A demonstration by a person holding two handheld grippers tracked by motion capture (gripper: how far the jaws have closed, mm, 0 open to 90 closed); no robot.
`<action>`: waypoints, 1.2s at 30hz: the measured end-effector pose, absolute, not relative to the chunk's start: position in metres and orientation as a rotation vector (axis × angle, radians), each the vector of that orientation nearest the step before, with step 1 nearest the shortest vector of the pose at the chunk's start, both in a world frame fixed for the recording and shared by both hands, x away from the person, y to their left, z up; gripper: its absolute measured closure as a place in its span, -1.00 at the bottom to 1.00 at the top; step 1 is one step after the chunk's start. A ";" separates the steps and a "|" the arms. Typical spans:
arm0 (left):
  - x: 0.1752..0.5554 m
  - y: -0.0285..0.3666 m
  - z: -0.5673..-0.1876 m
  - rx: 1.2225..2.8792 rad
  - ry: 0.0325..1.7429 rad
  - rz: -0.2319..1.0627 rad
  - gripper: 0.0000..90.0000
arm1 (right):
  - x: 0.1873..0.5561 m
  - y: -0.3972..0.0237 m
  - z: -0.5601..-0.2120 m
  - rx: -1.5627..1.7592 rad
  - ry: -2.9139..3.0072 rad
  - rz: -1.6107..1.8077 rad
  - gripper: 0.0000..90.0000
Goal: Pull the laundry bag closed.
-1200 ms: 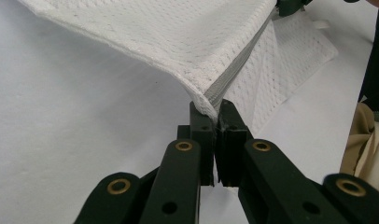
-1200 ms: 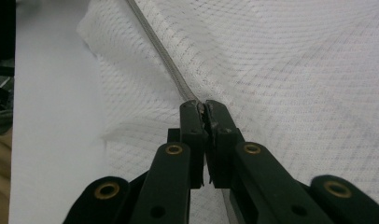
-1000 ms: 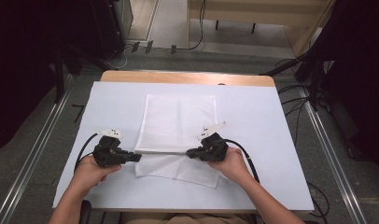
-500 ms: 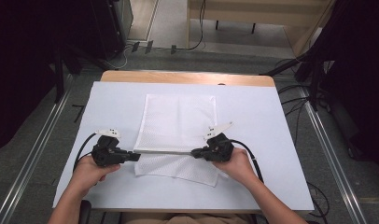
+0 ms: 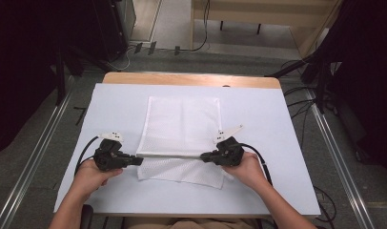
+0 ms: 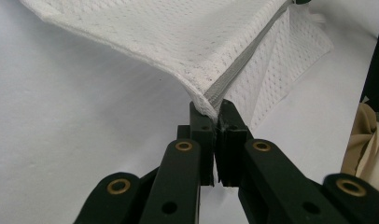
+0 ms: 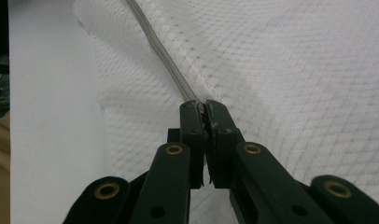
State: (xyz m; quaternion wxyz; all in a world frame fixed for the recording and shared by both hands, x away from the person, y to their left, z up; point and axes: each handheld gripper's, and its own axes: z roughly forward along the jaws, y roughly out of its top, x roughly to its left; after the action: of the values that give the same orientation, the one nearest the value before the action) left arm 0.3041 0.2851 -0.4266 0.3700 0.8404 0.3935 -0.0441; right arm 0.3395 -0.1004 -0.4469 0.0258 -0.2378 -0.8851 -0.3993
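Note:
A white mesh cloth [image 5: 182, 124] with a grey zipper edge [image 5: 170, 156] lies in the middle of the white table [image 5: 277, 124]. My left gripper [image 5: 138, 161] is shut on the left end of that grey edge, and my right gripper [image 5: 203, 156] is shut on its right end. The edge is lifted and pulled taut between them, with cloth hanging below onto the table [image 5: 182, 172]. In the left gripper view my left gripper [image 6: 214, 109] pinches the corner of the mesh cloth [image 6: 178, 32]. In the right gripper view my right gripper [image 7: 202, 106] clamps the grey edge [image 7: 164, 60].
A bare wooden strip [image 5: 191, 78] runs along the table's far edge. Metal rails [image 5: 34, 157] flank the table on both sides, and cables lie on the floor beyond. The person's forearms come in from the near edge.
The lifted grey edge and both grippers have shifted slightly toward the near side, the right one a bit more. Both grips stay the same.

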 end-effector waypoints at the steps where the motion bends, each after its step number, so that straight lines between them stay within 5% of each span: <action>1: 0.304 0.285 -0.426 2.155 1.012 -0.112 0.96 | 0.340 -0.100 -0.447 -0.735 -2.736 -1.234 0.96; 36: 0.303 0.284 -0.429 2.171 0.991 -0.142 0.96 | 0.337 -0.144 -0.446 -0.814 -2.726 -1.215 0.97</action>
State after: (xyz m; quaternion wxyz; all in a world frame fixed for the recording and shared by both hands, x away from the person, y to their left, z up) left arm 0.3033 0.2844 -0.4293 0.3668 0.8447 0.3858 -0.0552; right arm 0.3372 -0.1440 -0.4459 0.0240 -0.2630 -0.8810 -0.3925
